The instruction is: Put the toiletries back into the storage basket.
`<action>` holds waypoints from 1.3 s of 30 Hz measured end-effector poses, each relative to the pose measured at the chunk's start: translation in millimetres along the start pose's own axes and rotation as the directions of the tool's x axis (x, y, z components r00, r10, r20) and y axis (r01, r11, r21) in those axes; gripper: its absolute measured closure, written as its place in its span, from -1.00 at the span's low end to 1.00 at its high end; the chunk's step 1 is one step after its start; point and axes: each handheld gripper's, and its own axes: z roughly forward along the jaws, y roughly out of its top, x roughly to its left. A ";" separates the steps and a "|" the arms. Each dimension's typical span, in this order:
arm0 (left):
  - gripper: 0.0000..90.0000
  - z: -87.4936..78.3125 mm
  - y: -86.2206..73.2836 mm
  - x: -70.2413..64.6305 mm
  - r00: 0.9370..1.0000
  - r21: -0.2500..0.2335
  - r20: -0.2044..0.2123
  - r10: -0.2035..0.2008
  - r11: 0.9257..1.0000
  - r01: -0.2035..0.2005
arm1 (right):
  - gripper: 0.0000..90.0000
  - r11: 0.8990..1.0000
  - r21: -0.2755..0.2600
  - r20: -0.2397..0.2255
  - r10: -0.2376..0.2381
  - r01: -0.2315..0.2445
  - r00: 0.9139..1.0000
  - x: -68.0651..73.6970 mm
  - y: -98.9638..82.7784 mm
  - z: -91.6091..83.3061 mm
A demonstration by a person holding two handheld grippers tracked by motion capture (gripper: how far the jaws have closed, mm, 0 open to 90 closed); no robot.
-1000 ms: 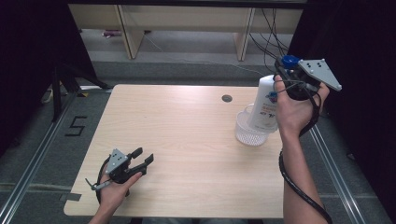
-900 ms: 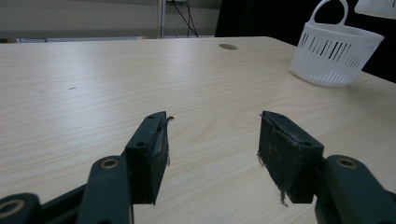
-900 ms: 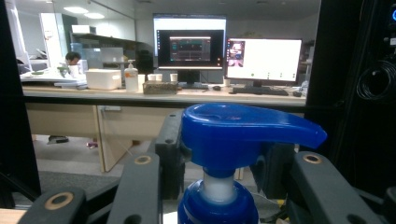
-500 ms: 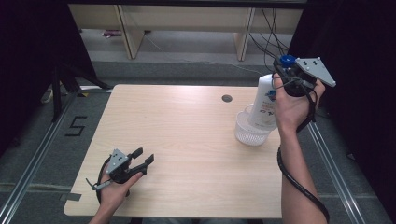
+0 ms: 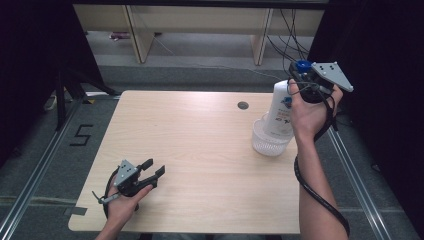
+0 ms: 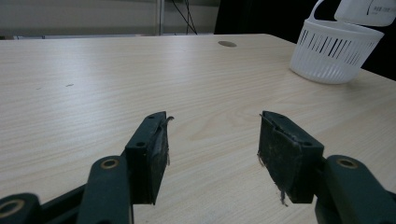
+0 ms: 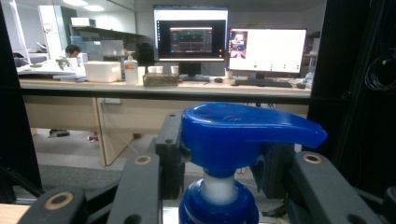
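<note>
Little had changed over the last second: the right gripper (image 5: 302, 84) held the white pump bottle (image 5: 280, 111) upright by its neck, just under the blue pump head (image 7: 243, 133), and the bottle had sunk only slightly, its base hanging just above or inside the rim of the white slotted basket (image 5: 269, 141) at the far right of the counter (image 5: 200, 150); whether it touched the basket could not be told. In the right gripper view the jaws pressed in on the bottle's neck from both sides. The left gripper (image 5: 150, 172) lay unmoved at the near left, jaws spread with nothing between them. By my judgement the bottle was being lowered into the basket and was not yet released. The bottle bore a blue and red label too blurred to read; a "5" (image 5: 81, 134) was taped on the floor left of the counter
</note>
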 end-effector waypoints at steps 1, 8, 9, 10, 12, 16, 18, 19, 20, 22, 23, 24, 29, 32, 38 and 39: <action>-0.07 -0.8 0.4 -0.3 1.000 0.009 -0.007 0.001 1.000 -0.001 | 0.34 1.000 -0.002 0.003 -0.001 0.001 1.000 -0.2 -1.0 1.2; -0.07 -0.6 0.1 -0.3 1.000 0.006 -0.004 0.001 1.000 -0.001 | 0.34 1.000 0.002 0.001 -0.004 0.004 1.000 -0.9 -3.2 3.8; -0.07 -0.6 0.2 -0.5 1.000 0.009 -0.005 0.002 1.000 -0.001 | 0.34 1.000 0.005 0.000 -0.004 0.004 1.000 -1.0 -4.1 4.6; -0.07 -0.6 0.2 -0.5 1.000 0.010 -0.005 0.002 1.000 -0.002 | 0.34 1.000 0.005 0.000 -0.004 0.004 1.000 -1.0 -4.1 4.6; -0.07 -0.5 0.2 -0.4 1.000 0.012 -0.005 0.003 1.000 -0.002 | 0.34 1.000 0.001 -0.002 -0.005 0.005 1.000 -0.7 -4.9 5.8; -0.07 -0.6 0.1 -0.3 1.000 0.011 -0.006 0.002 1.000 -0.002 | 0.34 1.000 0.012 -0.002 0.009 -0.009 1.000 0.9 -7.1 7.5; -0.07 -0.6 0.0 -0.2 1.000 0.011 -0.005 0.002 1.000 -0.002 | 0.34 1.000 0.009 -0.004 -0.003 0.003 1.000 0.0 -7.8 7.9; -0.07 -0.6 0.0 -0.2 1.000 0.012 -0.005 0.002 1.000 -0.002 | 0.34 1.000 0.012 -0.007 -0.004 0.004 1.000 0.0 -8.4 8.0; -0.07 -0.6 -0.1 -0.3 1.000 0.013 -0.005 0.002 1.000 -0.002 | 0.34 1.000 0.014 -0.008 -0.004 0.004 1.000 0.0 -10.2 8.8; -0.07 -0.6 -0.2 -0.3 1.000 0.014 -0.005 0.001 1.000 -0.001 | 0.34 1.000 0.014 -0.010 -0.003 0.003 1.000 0.1 -11.8 9.6; -0.07 -0.5 -0.3 -0.3 1.000 0.015 -0.005 0.001 1.000 -0.001 | 0.34 1.000 0.017 -0.010 0.001 -0.001 1.000 0.6 -12.6 9.9; -0.07 -0.5 -0.3 -0.3 1.000 0.015 -0.005 0.001 1.000 -0.001 | 0.34 1.000 0.017 -0.010 0.001 -0.001 1.000 0.6 -12.6 9.9; -0.07 -0.5 -0.3 -0.7 1.000 0.014 -0.004 0.000 1.000 0.000 | 0.34 1.000 0.023 -0.019 0.000 0.001 1.000 0.5 -16.8 12.0; -0.07 -0.4 -0.5 -0.6 1.000 0.016 -0.004 -0.001 1.000 0.001 | 0.34 1.000 0.024 -0.020 -0.004 0.005 1.000 0.0 -18.6 12.5; -0.07 -0.2 -0.7 -0.6 1.000 0.013 -0.003 -0.001 1.000 0.001 | 0.34 0.999 0.036 -0.021 -0.004 0.004 1.000 -0.1 -25.8 13.6; -0.07 -0.4 -0.6 -0.6 1.000 0.017 -0.004 0.000 1.000 0.000 | 0.34 0.999 0.036 -0.021 -0.004 0.004 1.000 -0.1 -25.8 13.6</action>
